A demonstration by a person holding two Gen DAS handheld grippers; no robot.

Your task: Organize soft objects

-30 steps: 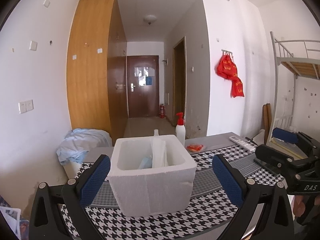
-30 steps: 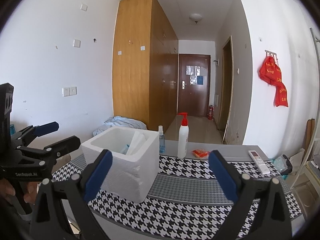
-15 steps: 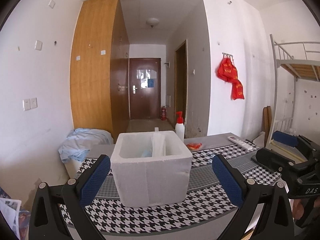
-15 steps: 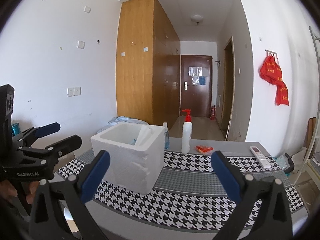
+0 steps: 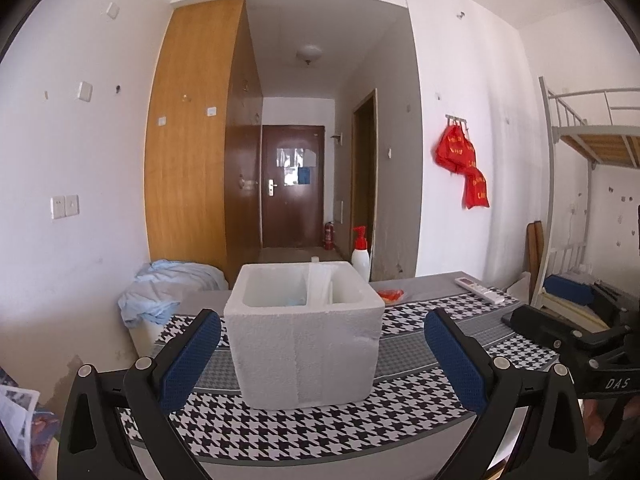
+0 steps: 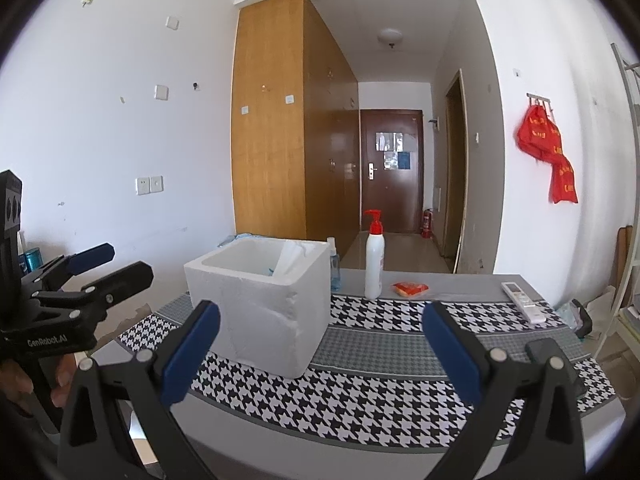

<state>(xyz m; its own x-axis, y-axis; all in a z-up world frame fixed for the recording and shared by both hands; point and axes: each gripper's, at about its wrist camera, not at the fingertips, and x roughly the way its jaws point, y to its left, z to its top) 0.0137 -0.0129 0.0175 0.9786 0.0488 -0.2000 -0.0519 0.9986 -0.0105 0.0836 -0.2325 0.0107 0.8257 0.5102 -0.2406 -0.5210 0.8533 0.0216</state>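
A pump bottle, red packet and remote sit behind the foam box. Left gripper and right gripper hover spread wide, empty.

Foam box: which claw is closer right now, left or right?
Left. The left claw faces the white foam box head-on, the box framed between its open fingers. The right claw sits off to the box's right, box toward its left finger.
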